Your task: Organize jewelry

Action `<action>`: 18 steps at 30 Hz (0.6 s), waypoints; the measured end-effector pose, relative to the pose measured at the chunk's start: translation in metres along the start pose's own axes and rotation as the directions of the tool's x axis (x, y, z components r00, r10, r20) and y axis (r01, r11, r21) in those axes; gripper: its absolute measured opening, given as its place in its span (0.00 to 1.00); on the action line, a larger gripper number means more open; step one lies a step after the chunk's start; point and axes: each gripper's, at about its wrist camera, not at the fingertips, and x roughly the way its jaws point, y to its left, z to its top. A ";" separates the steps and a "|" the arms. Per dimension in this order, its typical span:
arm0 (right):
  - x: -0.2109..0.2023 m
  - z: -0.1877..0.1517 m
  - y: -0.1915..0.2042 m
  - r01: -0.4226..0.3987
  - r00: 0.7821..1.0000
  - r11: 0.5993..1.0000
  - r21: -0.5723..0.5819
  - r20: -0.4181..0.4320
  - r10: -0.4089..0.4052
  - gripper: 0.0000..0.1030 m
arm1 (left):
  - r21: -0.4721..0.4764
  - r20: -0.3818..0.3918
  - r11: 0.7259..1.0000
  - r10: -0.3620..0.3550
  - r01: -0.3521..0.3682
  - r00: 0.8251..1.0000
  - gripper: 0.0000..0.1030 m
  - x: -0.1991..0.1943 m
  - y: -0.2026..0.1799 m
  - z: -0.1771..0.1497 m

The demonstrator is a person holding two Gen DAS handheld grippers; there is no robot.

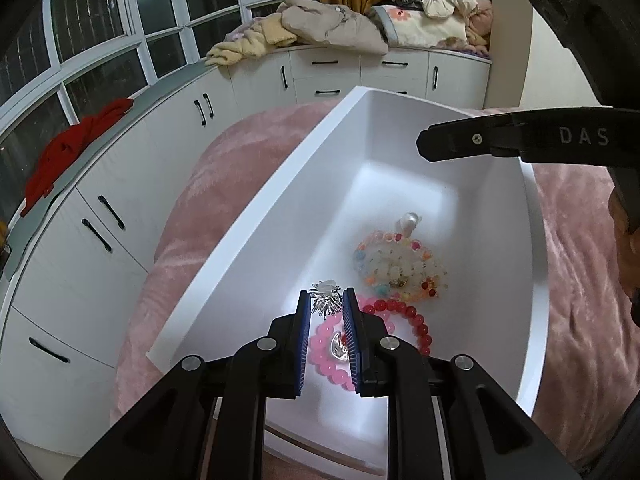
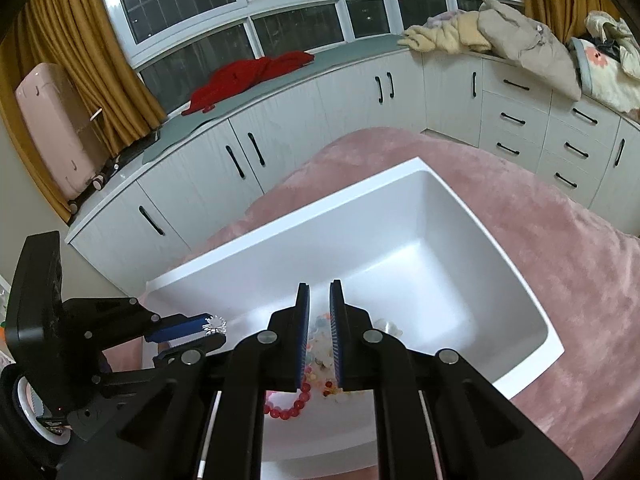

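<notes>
A white tray lies on a pink blanket; it also shows in the right wrist view. In it lie a pastel bead bracelet, a red bead bracelet and a pink bead bracelet. My left gripper is shut on a silver spiky jewelry piece, held over the tray; the piece shows at its fingertips in the right wrist view. My right gripper hovers over the bracelets, its jaws a narrow gap apart with nothing between them. One of its fingers shows above the tray.
The pink blanket covers the bed around the tray. White cabinets curve below the windows, with red cloth, piled clothes and a pink suitcase on the ledge.
</notes>
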 end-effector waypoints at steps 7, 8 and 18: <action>-0.002 -0.008 0.007 0.069 0.997 0.996 -0.063 -0.019 -0.071 0.24 | 0.009 -0.017 1.000 0.014 -0.014 1.000 0.34 0.006 -0.005 -0.003; -0.004 -0.010 0.008 0.076 0.997 0.995 -0.069 -0.014 -0.077 0.35 | 0.010 -0.014 1.000 0.016 -0.016 1.000 0.35 0.005 -0.006 -0.004; -0.047 -0.031 0.017 0.197 0.979 0.974 -0.114 0.068 -0.191 0.80 | 0.034 0.049 0.999 0.012 -0.014 0.999 0.78 -0.035 -0.027 -0.009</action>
